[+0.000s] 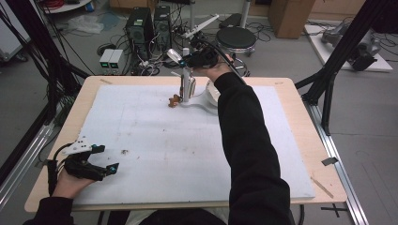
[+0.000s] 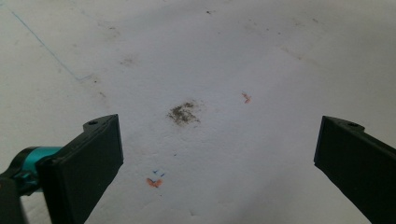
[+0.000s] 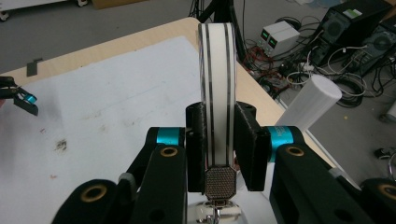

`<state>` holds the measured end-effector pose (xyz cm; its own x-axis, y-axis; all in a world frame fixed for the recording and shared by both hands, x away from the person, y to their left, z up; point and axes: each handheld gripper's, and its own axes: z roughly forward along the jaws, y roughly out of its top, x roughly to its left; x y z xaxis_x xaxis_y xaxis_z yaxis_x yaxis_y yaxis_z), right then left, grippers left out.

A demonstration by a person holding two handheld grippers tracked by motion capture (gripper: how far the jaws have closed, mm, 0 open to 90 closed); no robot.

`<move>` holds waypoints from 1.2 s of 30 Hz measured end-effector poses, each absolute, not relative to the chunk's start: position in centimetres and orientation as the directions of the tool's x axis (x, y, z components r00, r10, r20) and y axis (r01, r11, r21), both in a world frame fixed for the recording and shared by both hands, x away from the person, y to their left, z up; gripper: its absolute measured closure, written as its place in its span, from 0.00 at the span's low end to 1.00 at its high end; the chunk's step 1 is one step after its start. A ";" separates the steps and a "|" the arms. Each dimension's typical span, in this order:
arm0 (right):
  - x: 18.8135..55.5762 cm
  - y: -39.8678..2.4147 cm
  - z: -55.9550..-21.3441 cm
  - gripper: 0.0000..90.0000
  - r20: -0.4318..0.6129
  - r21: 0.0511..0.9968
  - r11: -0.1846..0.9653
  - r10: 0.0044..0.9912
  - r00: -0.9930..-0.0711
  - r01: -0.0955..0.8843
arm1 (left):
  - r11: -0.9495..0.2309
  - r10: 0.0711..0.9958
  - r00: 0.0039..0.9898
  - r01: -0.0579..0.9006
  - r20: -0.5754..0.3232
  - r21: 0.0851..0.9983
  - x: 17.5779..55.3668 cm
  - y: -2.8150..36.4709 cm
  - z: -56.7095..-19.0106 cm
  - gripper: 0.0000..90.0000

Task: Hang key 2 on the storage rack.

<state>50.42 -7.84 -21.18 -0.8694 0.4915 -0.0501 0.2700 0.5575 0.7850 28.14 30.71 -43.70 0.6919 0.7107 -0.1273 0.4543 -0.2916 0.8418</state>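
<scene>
The white handle with dark stripes [image 3: 215, 88] stands upright between the jaws of the right gripper [image 3: 219, 149], which is closed on it; a metal grid end shows at the bottom centre of the right gripper view. In the high view this tool [image 1: 187, 86] is in the upper middle, above a small brown piece [image 1: 174, 101] and beside a white bowl [image 1: 212, 92]; what the bowl holds I cannot tell. At lower left, the left gripper [image 1: 105, 159] rests with its jaws wide apart over the white mat [image 2: 210, 60].
</scene>
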 end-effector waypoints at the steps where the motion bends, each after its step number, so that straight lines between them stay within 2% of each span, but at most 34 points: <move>1: 50.6 -7.8 -21.2 0.84 -0.051 0.788 0.555 0.491 -0.870 0.267 | -0.293 0.712 0.691 0.453 -0.124 0.842 28.2 30.8 -43.7 0.02; 11: 51.9 -7.4 -21.9 0.84 -0.036 0.797 0.540 0.491 -0.870 0.271 | -0.295 0.719 0.685 0.456 -0.120 0.840 28.4 31.1 -43.9 0.02; 20: 52.2 -6.6 -20.1 0.84 -0.059 0.812 0.537 0.465 -0.884 0.228 | -0.299 0.714 0.690 0.455 -0.120 0.839 28.4 31.0 -44.0 0.02; 36: 53.8 -6.6 -20.7 0.84 -0.069 0.805 0.531 0.526 -0.847 0.265 | -0.304 0.709 0.696 0.451 -0.117 0.839 28.3 31.0 -44.0 0.02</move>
<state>53.78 -6.63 -20.73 -0.8474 0.5265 -0.0685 0.2646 0.5308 0.8051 28.35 30.99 -43.96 0.6958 0.7086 -0.1173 0.4508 -0.3037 0.8394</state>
